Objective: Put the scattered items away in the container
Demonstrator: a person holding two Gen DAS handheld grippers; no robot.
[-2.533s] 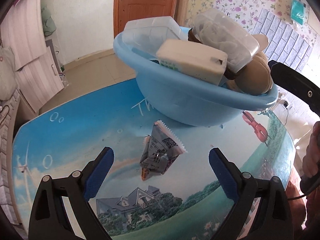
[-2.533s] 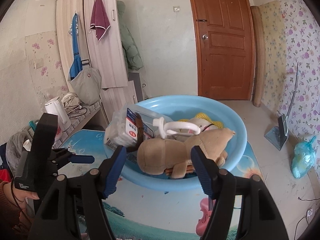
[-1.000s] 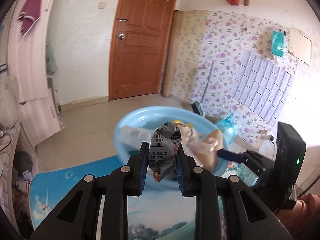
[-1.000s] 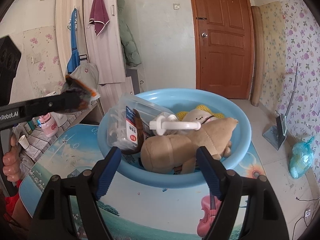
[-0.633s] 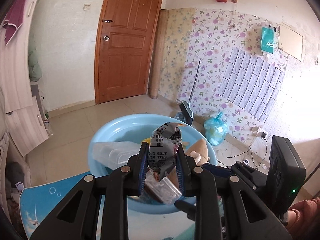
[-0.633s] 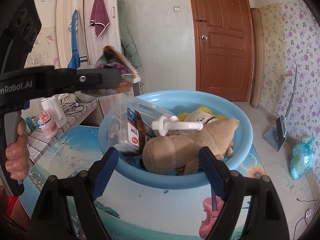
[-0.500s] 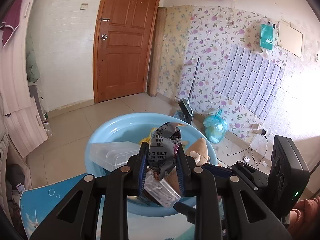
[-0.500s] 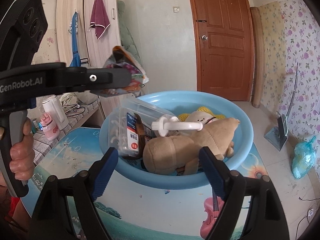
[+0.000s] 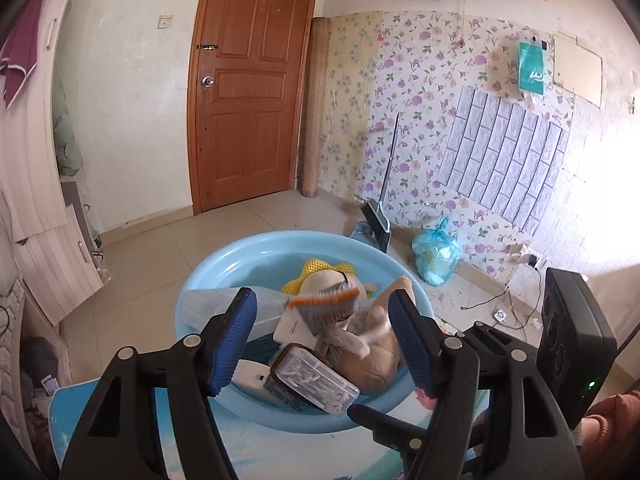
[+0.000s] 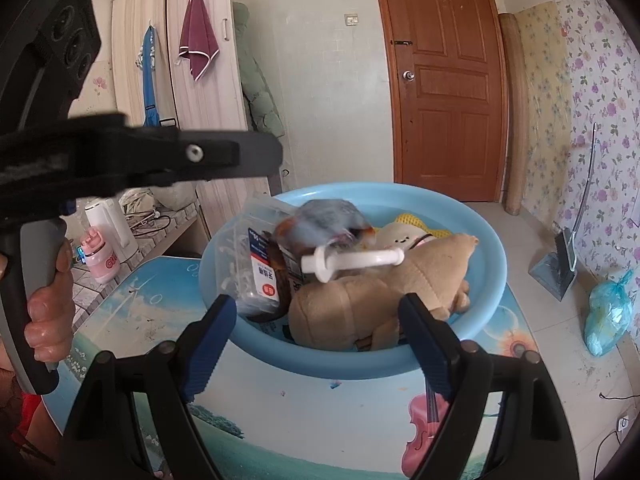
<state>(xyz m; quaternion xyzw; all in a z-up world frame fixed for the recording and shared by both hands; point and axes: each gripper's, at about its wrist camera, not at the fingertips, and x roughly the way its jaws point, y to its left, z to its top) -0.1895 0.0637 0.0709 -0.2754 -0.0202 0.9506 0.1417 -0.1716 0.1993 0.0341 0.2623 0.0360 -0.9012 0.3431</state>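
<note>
The snack packet (image 9: 326,308) is blurred directly below the left gripper (image 9: 324,340) (jaws spread, empty), over the blue basin (image 9: 224,268); the right gripper (image 10: 316,336) jaws are also released.

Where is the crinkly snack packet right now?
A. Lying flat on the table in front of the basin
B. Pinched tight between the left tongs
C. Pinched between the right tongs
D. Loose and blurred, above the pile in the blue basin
D: the left tongs stand wide open, and the snack packet shows as a blur, free of both tongs, just above the things piled in the blue basin.
</note>
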